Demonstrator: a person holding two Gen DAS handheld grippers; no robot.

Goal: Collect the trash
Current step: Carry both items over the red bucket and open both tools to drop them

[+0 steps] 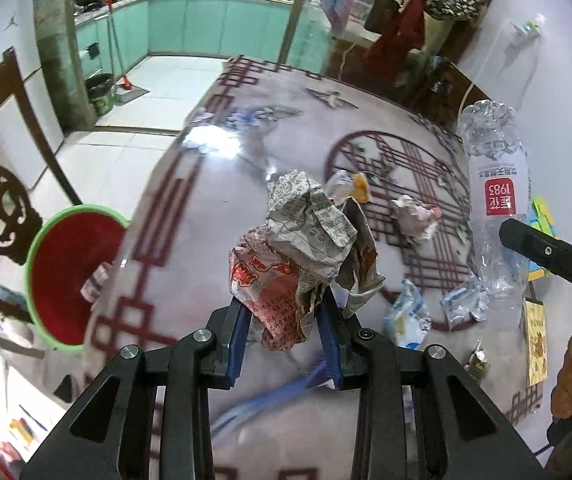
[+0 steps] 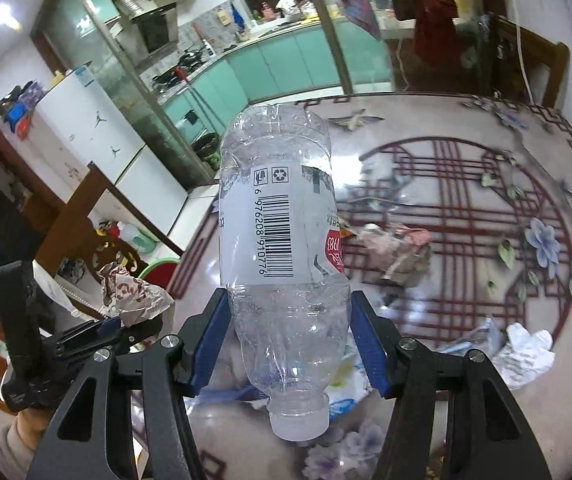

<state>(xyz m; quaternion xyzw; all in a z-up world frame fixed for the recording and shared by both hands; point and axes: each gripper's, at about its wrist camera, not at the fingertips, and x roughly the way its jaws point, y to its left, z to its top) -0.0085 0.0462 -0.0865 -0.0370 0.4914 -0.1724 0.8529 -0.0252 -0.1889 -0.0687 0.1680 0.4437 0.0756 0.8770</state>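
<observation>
**Both loads gripped, slips likely**

Crumpled newsprint wad (image 1: pixel 306 248), light and springy, pinched aloft in left gripper (image 1: pixel 286 312) near red bin (image 1: pixel 66 272); could shed loose folds. Crushed clear bottle (image 2: pixel 282 256), slick and cap-down, squeezed by right gripper (image 2: pixel 290 340); could squirt out. More wrappers (image 1: pixel 414 216) littered glossy table (image 1: pixel 206 200).

clear crushed plastic bottle (image 2: pixel 282 264): white label, red patch, blk barcode | crumpled newsprint paper wad (image 1: pixel 306 248): grey txt, red print | round bin (image 1: pixel 66 272) left of wad: green rim, red inside
</observation>
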